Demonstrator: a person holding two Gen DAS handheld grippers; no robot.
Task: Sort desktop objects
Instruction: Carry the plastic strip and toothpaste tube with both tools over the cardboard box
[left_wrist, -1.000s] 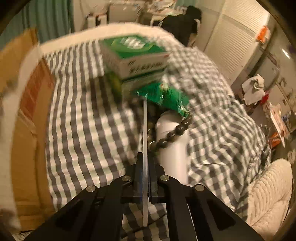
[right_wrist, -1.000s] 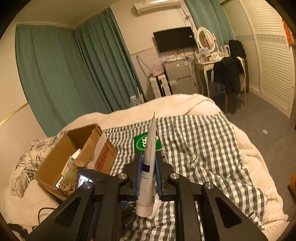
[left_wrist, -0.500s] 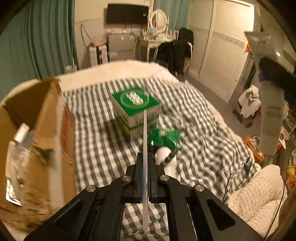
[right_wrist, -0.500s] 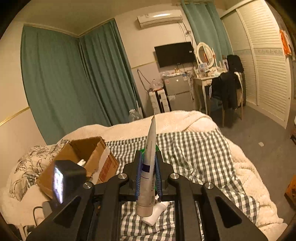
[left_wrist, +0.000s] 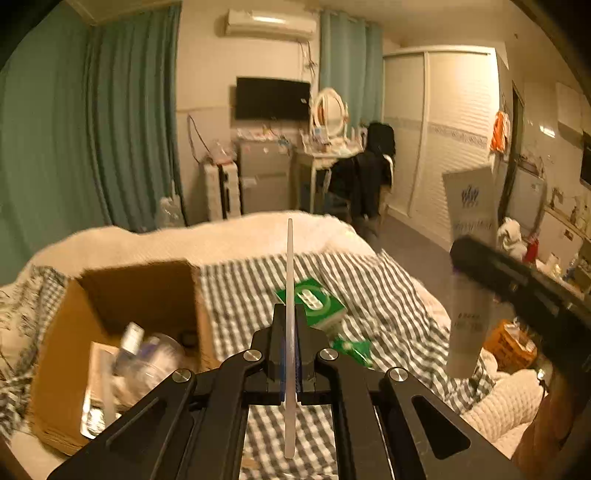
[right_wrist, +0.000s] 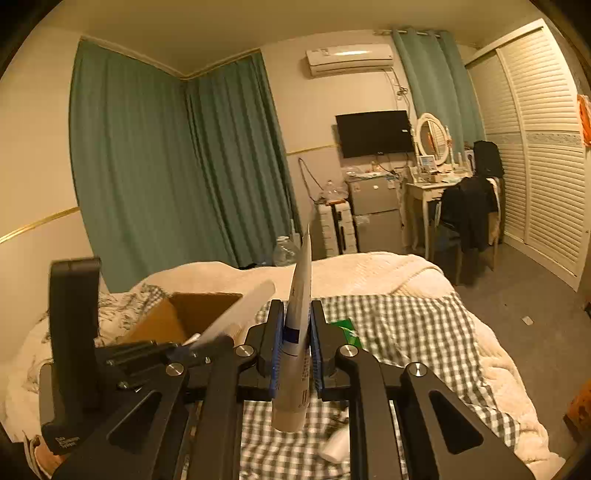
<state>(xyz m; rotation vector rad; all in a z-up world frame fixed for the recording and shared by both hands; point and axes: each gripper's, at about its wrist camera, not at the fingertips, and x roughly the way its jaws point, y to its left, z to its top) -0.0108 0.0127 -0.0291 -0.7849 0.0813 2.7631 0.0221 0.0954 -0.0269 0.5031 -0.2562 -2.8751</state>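
The left tongs are clamped on a thin flat strip, seen edge-on and standing upright between the pads. The right tongs are closed on a white tube, crimped end up and cap end hanging below the pads.

Both loads are held in the air above the checked bed cover. At ten o'clock of the left tongs sits the open box, already holding a bottle and other bits. Beyond, at twelve o'clock, a green carton lies on the cover, with a green packet nearer at one o'clock.

Risks, as I judge them: the strip is gripped on a narrow edge and could pivot or slide out during a swing; the two tongs are close together near the box and might knock each other; a release short of the rim would drop either thing onto the soft cover.
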